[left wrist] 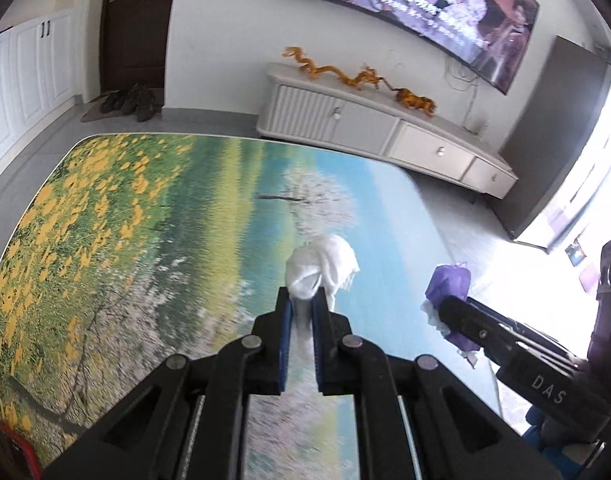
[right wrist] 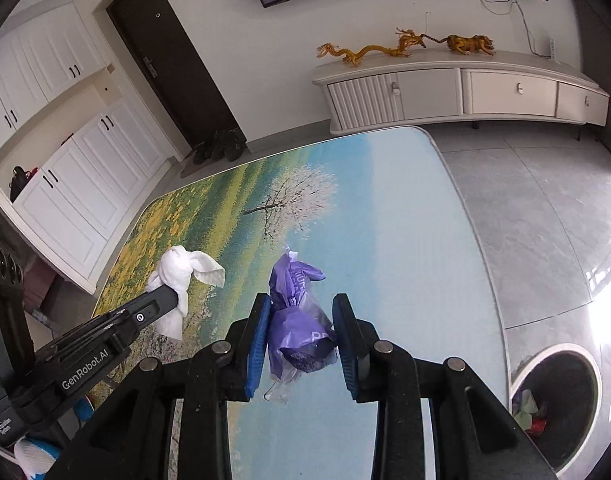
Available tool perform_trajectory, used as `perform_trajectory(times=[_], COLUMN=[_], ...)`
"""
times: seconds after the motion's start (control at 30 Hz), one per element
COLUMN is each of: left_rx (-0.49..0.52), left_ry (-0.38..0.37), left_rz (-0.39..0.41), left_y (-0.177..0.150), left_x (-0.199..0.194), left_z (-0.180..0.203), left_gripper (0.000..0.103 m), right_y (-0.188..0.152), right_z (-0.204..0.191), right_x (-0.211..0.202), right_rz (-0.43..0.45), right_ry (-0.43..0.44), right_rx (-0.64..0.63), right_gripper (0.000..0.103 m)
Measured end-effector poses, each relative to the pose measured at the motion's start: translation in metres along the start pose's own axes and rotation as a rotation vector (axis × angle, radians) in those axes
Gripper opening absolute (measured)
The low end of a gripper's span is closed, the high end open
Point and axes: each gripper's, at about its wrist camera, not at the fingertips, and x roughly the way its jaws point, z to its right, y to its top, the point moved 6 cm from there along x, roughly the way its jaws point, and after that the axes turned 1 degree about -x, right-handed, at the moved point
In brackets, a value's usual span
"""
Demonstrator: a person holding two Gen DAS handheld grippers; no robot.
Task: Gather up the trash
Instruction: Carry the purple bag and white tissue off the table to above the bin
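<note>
Left wrist view, read from left to right: one red plastic basket corner [left wrist: 9, 446] shows at the bottom edge, beside one table covered by a printed landscape cloth of yellow flowers, green field and blue sky [left wrist: 145, 220]. Above the middle of that cloth the left gripper [left wrist: 304, 300] has its two blue-padded fingers nearly together, pinched on one crumpled white paper tissue [left wrist: 323, 264], which is lifted clear of the table. Further right the right gripper [left wrist: 445, 312] enters from the side, carrying one crumpled purple plastic wrapper [left wrist: 449, 284] with a scrap of white at its edge. Behind, one long white low cabinet [left wrist: 385, 132] stands against the wall with two golden ornaments on top, under one wall-mounted television [left wrist: 405, 8].

Right wrist view, left to right: white cupboards [right wrist: 85, 184] line the wall beside one dark door [right wrist: 173, 60], with a few dark shoes on the floor by it. The left gripper [right wrist: 173, 300] reaches in at the left with the white tissue [right wrist: 181, 276] hanging from its tip over the table [right wrist: 405, 240]. At centre the right gripper [right wrist: 301, 312] stands at a narrow-to-middling gap, both blue pads pressed on the purple wrapper [right wrist: 297, 320], held above the cloth. At the lower right one round dark bin with a pale rim [right wrist: 557, 400] stands on the grey tiled floor, with some coloured rubbish inside.
</note>
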Motion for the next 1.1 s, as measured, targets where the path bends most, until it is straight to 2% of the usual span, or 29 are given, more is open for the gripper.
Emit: perform_trajectory(times=[0.23, 0.4, 0.53, 0.83, 0.97, 1.1], left_rx=[0.074, 0.132, 0.188, 0.347, 0.414, 0.47], left_ry=[-0.101, -0.156, -0.193, -0.272, -0.294, -0.305], left_rz=[0.022, 0.026, 0.007, -0.076, -0.127, -0.211], left_y=[-0.009, -0.018, -0.028, -0.06, -0.075, -0.098], left_x=[-0.028, -0.04, -0.039, -0.018, 0.005, 0.038], left_z=[0.052, 0.091, 0.125, 0.219, 0.261, 0.299], left_gripper=[0.009, 0.009, 0.009, 0.009, 0.009, 0.011], right_y=[-0.016, -0.024, -0.035, -0.073, -0.09, -0.112], right_z=[0.037, 0.077, 0.114, 0.197, 0.233, 0.265], right_x=[-0.063, -0.105, -0.128, -0.155, -0.158, -0.146], right_rz=[0.098, 0.174, 0.203, 0.208, 0.19, 0.144], right_ry=[-0.067, -0.138, -0.207, -0.327, -0.363, -0.397], right_rx=[0.077, 0.151, 0.211, 0.348, 0.401, 0.454], right_gripper=[0.03, 0.03, 0.03, 0.03, 0.03, 0.03])
